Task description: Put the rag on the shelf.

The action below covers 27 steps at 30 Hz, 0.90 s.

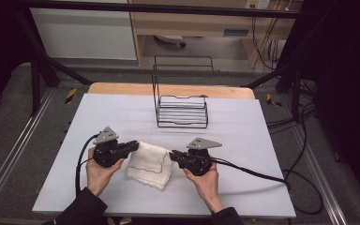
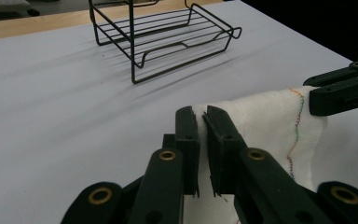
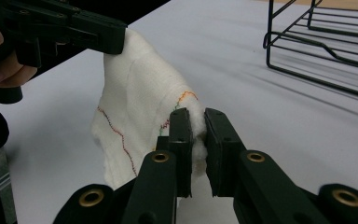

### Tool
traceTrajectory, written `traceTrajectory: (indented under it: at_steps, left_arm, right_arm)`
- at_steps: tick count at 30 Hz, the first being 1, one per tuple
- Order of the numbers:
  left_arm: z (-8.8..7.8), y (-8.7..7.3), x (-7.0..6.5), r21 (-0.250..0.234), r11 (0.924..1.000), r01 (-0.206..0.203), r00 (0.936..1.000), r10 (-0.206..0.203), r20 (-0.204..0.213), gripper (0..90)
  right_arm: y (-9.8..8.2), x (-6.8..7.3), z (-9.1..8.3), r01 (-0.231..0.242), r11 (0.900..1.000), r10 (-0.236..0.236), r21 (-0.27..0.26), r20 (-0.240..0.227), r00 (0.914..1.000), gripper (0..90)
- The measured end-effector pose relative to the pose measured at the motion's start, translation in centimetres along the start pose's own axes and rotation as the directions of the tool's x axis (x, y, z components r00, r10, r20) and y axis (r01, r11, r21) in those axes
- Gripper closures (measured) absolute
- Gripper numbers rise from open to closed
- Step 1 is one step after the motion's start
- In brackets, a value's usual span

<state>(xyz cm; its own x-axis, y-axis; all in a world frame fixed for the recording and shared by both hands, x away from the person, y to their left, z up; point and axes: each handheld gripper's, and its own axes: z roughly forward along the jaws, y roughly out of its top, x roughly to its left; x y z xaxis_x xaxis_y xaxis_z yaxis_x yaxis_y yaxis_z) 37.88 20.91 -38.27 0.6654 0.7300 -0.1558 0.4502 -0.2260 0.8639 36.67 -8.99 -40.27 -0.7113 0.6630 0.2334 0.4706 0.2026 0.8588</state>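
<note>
The 2 hands come in at 6 o'clock in the high view, each holding a gripper. The left gripper (image 1: 132, 145) sits at about 7 o'clock from the table's middle, the right gripper (image 1: 174, 155) at about 5 o'clock, and the cloth (image 1: 147, 165) lies between them, near the front edge of the table (image 1: 243, 187).

In the left gripper view, the left gripper (image 2: 201, 122) has its jaws pinched on a top corner of the white cloth (image 2: 261, 116), with only a sliver of fabric between them. In the right gripper view, the right gripper (image 3: 197, 122) is likewise clamped on the opposite corner, and the cloth (image 3: 140, 107) hangs from both grips as a folded pad with a wavy coloured stitch line across it. Its lower edge appears to touch the table.

A black wire rack (image 1: 182, 110) stands at 12 o'clock from the cloth, well apart from it.

The step in hand looks like lifting the cloth by 2 corners, to spread it or fold it. To do it well, both grips should stay firm, since each one holds only a thin bite of fabric at the very corner and a tug could pull it free. The hands should rise together and level, so the top edge stays taut without being stretched. Drawing the grippers apart evenly would let the layers fall open; moving 1 hand faster would twist the cloth. The lift should stay short of the rack.
</note>
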Motion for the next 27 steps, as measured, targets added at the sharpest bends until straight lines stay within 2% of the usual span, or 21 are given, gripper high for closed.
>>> traceTrajectory:
  at_steps: [15,27]
  left_arm:
    - [-0.9,0.7,-1.1,-0.07,0.9975,-0.008,1.0,0.009,0.003,83.5]
    - [-1.9,1.4,-2.1,-0.14,0.9896,-0.032,0.9995,0.032,-0.006,83.4]
  right_arm:
    - [1.1,0.4,-1.6,0.068,0.996,-0.067,-0.054,0.023,0.9975,82.0]
    - [2.0,0.9,-3.0,0.11,0.988,-0.107,-0.107,0.037,0.9936,82.1]
